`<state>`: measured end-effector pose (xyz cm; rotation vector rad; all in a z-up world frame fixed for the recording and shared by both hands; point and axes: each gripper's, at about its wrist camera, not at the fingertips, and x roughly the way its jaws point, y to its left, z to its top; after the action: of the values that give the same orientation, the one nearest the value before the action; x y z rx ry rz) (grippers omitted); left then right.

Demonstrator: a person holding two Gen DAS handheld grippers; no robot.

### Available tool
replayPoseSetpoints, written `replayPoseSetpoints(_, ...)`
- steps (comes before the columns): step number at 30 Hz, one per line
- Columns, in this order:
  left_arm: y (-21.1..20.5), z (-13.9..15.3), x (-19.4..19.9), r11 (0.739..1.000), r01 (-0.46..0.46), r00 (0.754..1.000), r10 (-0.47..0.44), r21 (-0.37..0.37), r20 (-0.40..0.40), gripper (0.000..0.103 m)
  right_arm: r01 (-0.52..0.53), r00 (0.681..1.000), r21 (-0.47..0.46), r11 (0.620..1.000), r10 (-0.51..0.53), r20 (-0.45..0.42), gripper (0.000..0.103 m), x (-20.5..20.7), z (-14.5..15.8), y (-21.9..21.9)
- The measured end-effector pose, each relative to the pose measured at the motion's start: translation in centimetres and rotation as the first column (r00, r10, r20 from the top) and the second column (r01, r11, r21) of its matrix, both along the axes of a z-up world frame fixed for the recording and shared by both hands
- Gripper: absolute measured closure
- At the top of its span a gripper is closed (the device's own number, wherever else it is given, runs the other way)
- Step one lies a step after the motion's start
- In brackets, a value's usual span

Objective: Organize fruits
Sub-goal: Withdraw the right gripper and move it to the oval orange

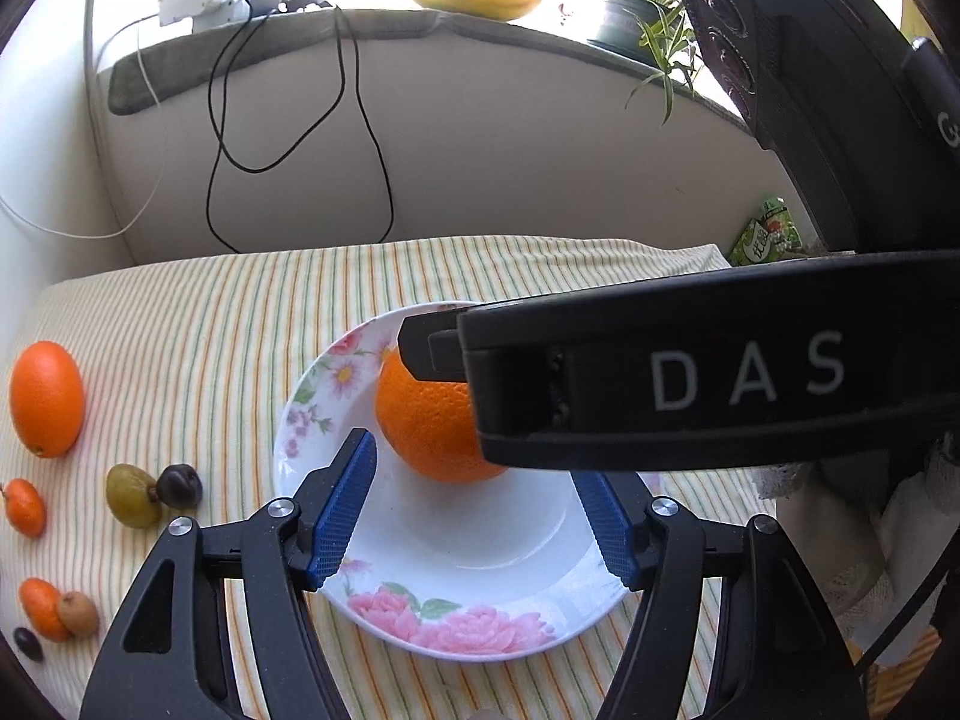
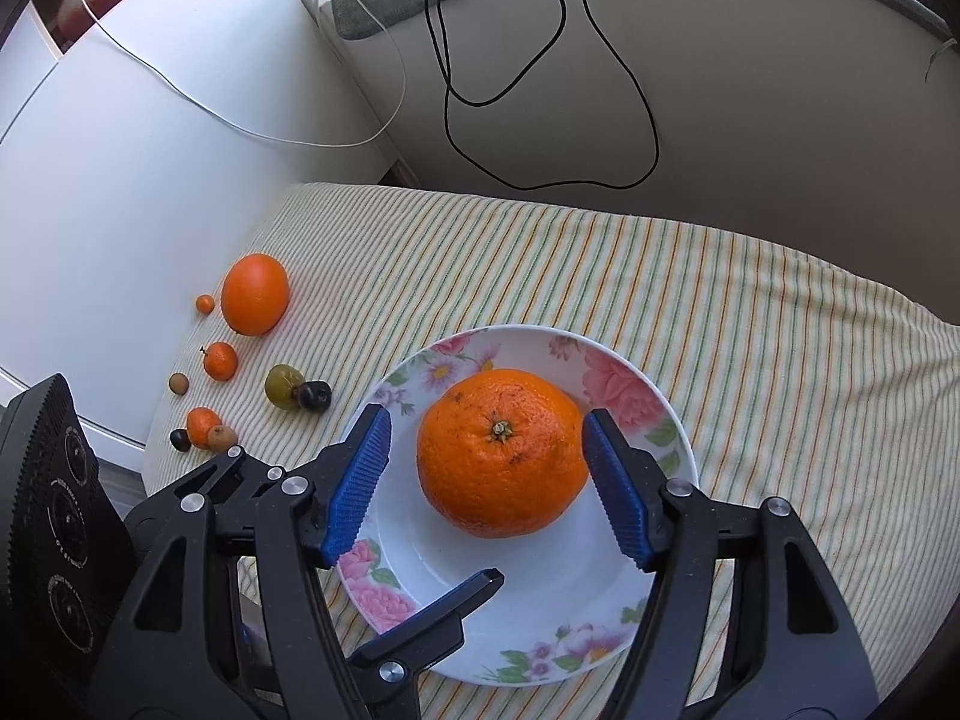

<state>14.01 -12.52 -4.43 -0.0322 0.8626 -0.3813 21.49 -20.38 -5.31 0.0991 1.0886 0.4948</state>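
A large orange (image 2: 501, 453) sits in a white floral plate (image 2: 624, 378) on the striped cloth. My right gripper (image 2: 486, 480) is open, its blue pads on either side of the orange, the right pad close to its skin. In the left wrist view the same orange (image 1: 426, 426) lies on the plate (image 1: 456, 630), partly hidden by the right gripper's black body (image 1: 690, 372). My left gripper (image 1: 480, 516) is open and empty over the plate's near side. A second orange (image 1: 47, 399) and several small fruits (image 1: 153, 495) lie at the left.
Small oranges, a green fruit, dark fruits and brown ones (image 2: 294, 390) lie in a group by the cloth's left edge (image 2: 180, 420). Black and white cables (image 2: 600, 78) hang on the wall behind. A potted plant (image 1: 648, 18) stands on the sill. A green packet (image 1: 768, 234) lies at the far right.
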Motion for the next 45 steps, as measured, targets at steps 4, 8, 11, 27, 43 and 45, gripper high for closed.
replayPoseSetpoints(4,0.9,0.6,-0.8,1.0,-0.004,1.0,0.004,-0.015,0.014,0.036,-0.004,0.999,-0.021,1.0,0.005,0.04,0.031,-0.9,0.7,0.4)
replayPoseSetpoints(8,2.1,1.3,-1.8,0.999,-0.007,0.999,0.009,-0.043,0.037,0.036,0.005,0.997,-0.023,1.0,-0.003,0.074,0.031,-1.5,1.5,0.5)
replayPoseSetpoints(11,3.0,1.7,-2.7,0.998,-0.017,0.998,0.02,-0.052,0.053,0.036,-0.002,0.996,-0.01,1.0,0.003,0.093,0.031,-1.9,1.9,0.8)
replayPoseSetpoints(27,10.4,2.5,-4.3,0.985,-0.16,0.985,0.164,-0.066,0.061,0.036,-0.04,0.994,0.018,0.999,0.038,0.103,0.031,-1.8,3.0,4.9)
replayPoseSetpoints(43,18.6,1.3,-2.3,0.953,-0.295,0.954,0.298,-0.071,0.022,0.033,-0.126,0.992,0.096,0.987,0.125,0.017,0.031,0.3,2.5,12.6)
replayPoseSetpoints(45,19.5,1.1,-1.8,0.949,-0.306,0.951,0.308,-0.078,0.013,0.027,-0.133,0.991,0.109,0.985,0.134,-0.001,0.026,0.7,2.2,13.5)
